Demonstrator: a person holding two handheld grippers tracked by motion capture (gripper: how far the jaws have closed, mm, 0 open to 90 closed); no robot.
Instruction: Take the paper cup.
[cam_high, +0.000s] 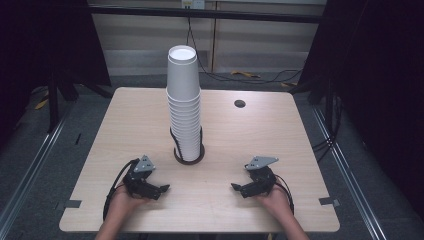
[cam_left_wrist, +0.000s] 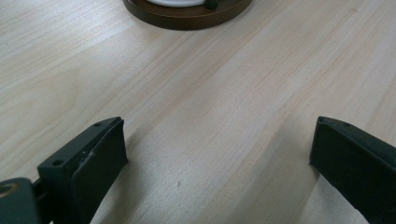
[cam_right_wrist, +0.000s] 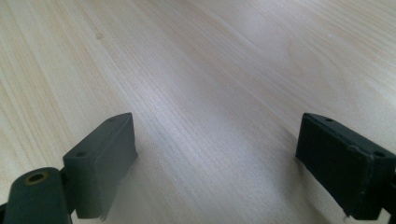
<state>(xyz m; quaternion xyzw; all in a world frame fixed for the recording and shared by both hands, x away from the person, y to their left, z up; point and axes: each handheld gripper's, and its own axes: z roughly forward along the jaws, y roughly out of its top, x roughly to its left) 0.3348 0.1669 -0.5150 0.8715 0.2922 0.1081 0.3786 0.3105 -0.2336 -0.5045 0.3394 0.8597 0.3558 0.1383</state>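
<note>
Here's the table (cam_high: 125, 125), a pale wood top with fine grain running across it, rounded corners, standing on a grey floor (cam_high: 45, 165). Dead centre rises the stack of paper cups (cam_high: 184, 107), white, tall, leaning a touch, seated in a dark round base (cam_high: 189, 158). Everything reads off that stack. Beyond it and off to the right, a small dark hole (cam_high: 240, 103) in the tabletop. Behind the stack, past the far edge, a beige panelled wall (cam_high: 150, 35) with black cables (cam_high: 225, 76) trailing down and across the floor. Dark curtains (cam_high: 380, 75) close in on both sides, and a metal rail (cam_high: 27, 175) runs along the floor to the left of the table.

In front of the stack and to its left, the left gripper (cam_high: 161, 189) rests low on the wood, jaws spread wide with nothing between them; its own view catches the brown base (cam_left_wrist: 187, 14) at the top edge. In front and to the right, the right gripper (cam_high: 236, 188) sits likewise, jaws parted over bare wood (cam_right_wrist: 210, 93), well apart from the cups
</note>
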